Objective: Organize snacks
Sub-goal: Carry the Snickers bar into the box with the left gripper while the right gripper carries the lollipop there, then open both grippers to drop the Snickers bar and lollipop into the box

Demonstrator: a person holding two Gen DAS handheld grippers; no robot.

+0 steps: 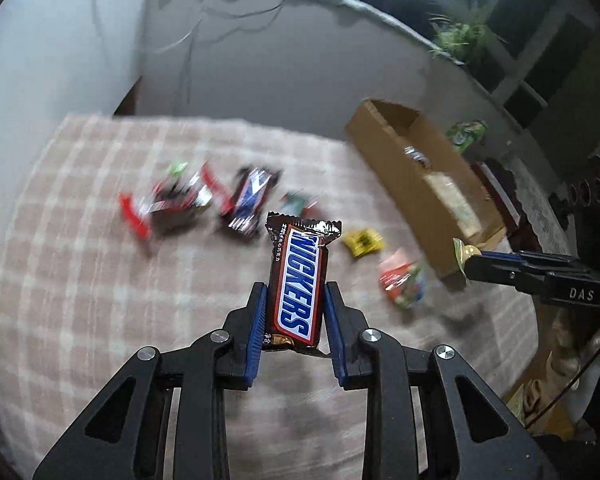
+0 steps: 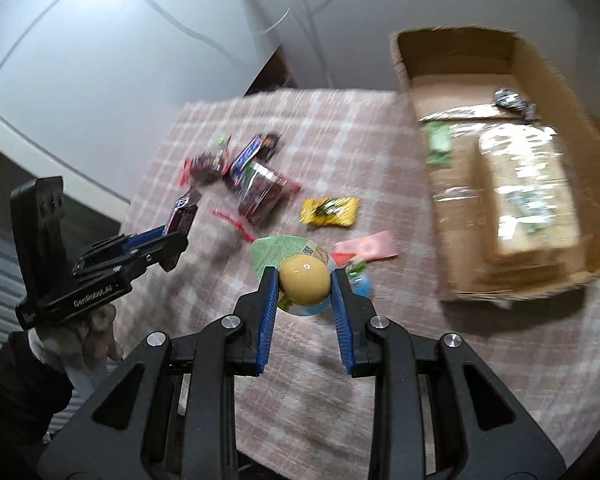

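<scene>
Left gripper point(image 1: 296, 300) clamps a Snickers bar point(image 1: 298, 280) lengthwise between its blue pads, held clear above the checked cloth point(image 1: 80, 280), likely gripped at the sides so the wrapper stays flat. Mid-cloth, a loose heap of red and blue wrappers point(image 2: 244, 176) lies unsorted; a yellow packet point(image 2: 330, 211) sits just right of it. Right gripper point(image 2: 305, 280) pinches a small round yellow snack point(image 2: 304, 278) in a clear pack, pads on its widest part, probably to stop it rolling out. Far right, the open cardboard box point(image 2: 540, 80), already holding a few wrapped items, seems the destination for both.
</scene>
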